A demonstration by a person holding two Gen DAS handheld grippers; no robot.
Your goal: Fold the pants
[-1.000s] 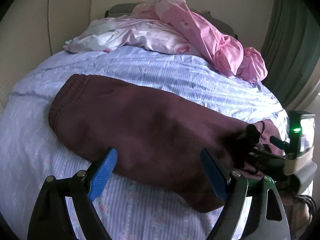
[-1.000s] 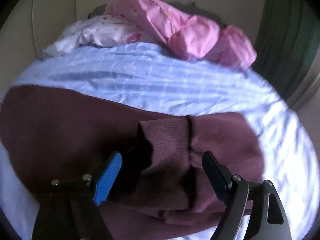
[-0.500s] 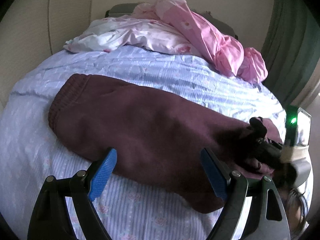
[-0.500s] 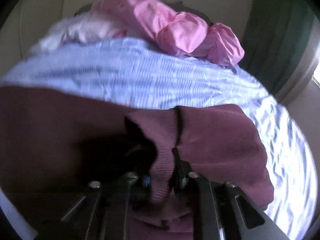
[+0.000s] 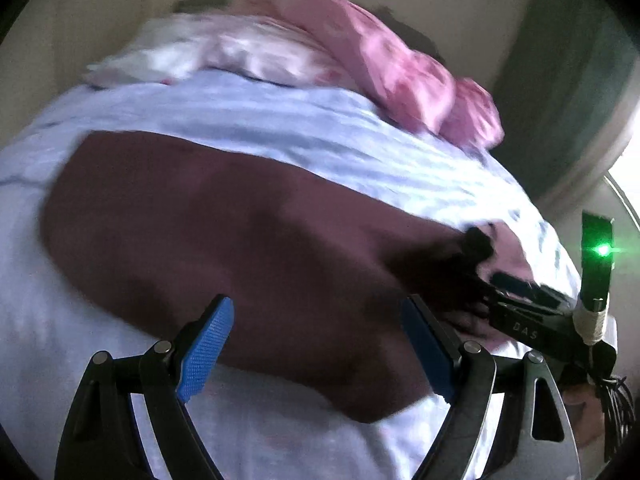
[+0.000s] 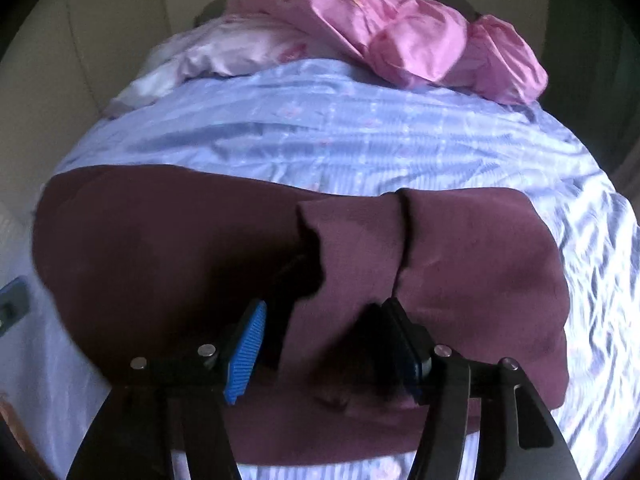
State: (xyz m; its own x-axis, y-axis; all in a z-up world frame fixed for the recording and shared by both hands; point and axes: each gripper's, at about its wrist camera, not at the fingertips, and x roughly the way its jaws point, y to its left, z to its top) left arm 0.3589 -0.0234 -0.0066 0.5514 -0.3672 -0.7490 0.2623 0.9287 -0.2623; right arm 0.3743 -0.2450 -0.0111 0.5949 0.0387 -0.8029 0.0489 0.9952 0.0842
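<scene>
Dark maroon pants (image 5: 240,220) lie across the light blue bed sheet (image 5: 280,120), folded lengthwise. My left gripper (image 5: 318,320) is open above their near edge, with only flat cloth under the blue pads. The right gripper (image 5: 492,264) shows at the right end of the pants in the left wrist view. In the right wrist view the pants (image 6: 160,240) end in a ribbed cuff (image 6: 352,240) that lies loosely between the pads of my right gripper (image 6: 324,312). Its jaws are opening and the pads do not press the cuff.
Crumpled pink bedding (image 6: 400,40) and a pale flowered pillow (image 6: 224,52) are heaped at the head of the bed by the cream wall. A green curtain (image 5: 568,80) hangs at the right. A green light (image 5: 602,249) glows on the right gripper's body.
My right gripper shut on the ribbed cuff half a second ago and has now spread its pads off it. The left gripper has moved in toward the pants, still open.
</scene>
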